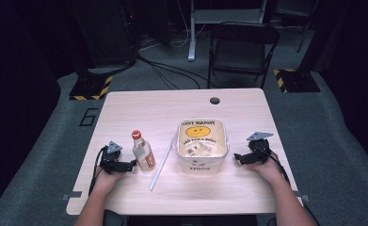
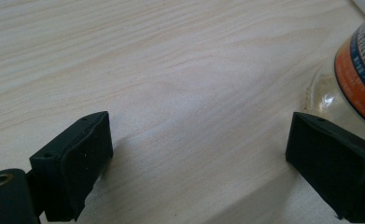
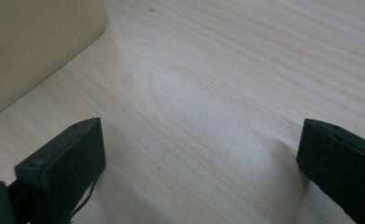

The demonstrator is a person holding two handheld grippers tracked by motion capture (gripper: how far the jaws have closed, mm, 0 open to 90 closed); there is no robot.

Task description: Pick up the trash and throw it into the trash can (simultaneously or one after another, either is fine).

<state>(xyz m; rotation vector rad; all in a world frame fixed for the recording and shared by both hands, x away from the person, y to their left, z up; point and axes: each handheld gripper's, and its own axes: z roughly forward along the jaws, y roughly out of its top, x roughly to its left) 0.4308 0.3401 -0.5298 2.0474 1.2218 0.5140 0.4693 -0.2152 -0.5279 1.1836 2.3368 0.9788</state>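
Left hand-held gripper rests wide open just beside the bottle near the tabletop's front-left edge; next, probably, closing around it.

Light wood table. Left gripper rests on it, tips just beside a small glass bottle with a red cap, upright. White straw lies flat between bottle and cream bucket. Right gripper rests just right of the bucket.
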